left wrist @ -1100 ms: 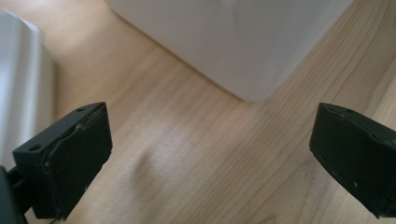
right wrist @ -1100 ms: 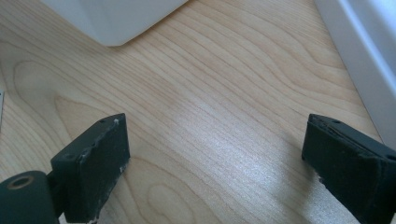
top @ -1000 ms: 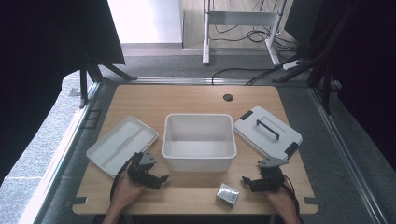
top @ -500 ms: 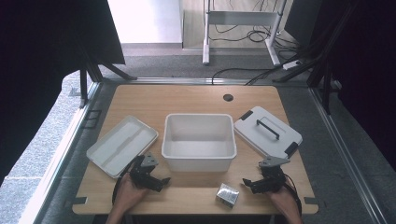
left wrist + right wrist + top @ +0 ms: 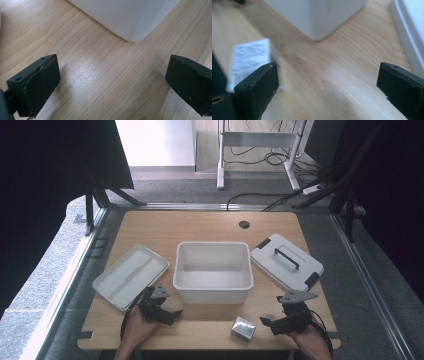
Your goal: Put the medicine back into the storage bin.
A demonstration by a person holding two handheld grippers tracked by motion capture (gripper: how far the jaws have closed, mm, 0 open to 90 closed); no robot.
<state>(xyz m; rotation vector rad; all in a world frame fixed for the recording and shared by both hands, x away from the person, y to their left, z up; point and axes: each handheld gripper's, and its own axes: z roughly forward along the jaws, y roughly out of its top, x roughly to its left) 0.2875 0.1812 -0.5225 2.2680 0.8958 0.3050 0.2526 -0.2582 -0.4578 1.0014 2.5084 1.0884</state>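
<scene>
High view: the right gripper (image 5: 267, 322), jaws spread and holding nothing, sits at the lower right, just beside the small box (image 5: 243, 328) at the bottom centre. The step looks like an approach; next it should swing left to straddle the box. The left gripper (image 5: 172, 314), also spread, idles lower left. The white bin (image 5: 213, 290) stands close above; lid (image 5: 286, 262) and tray (image 5: 130, 275) flank it.
</scene>
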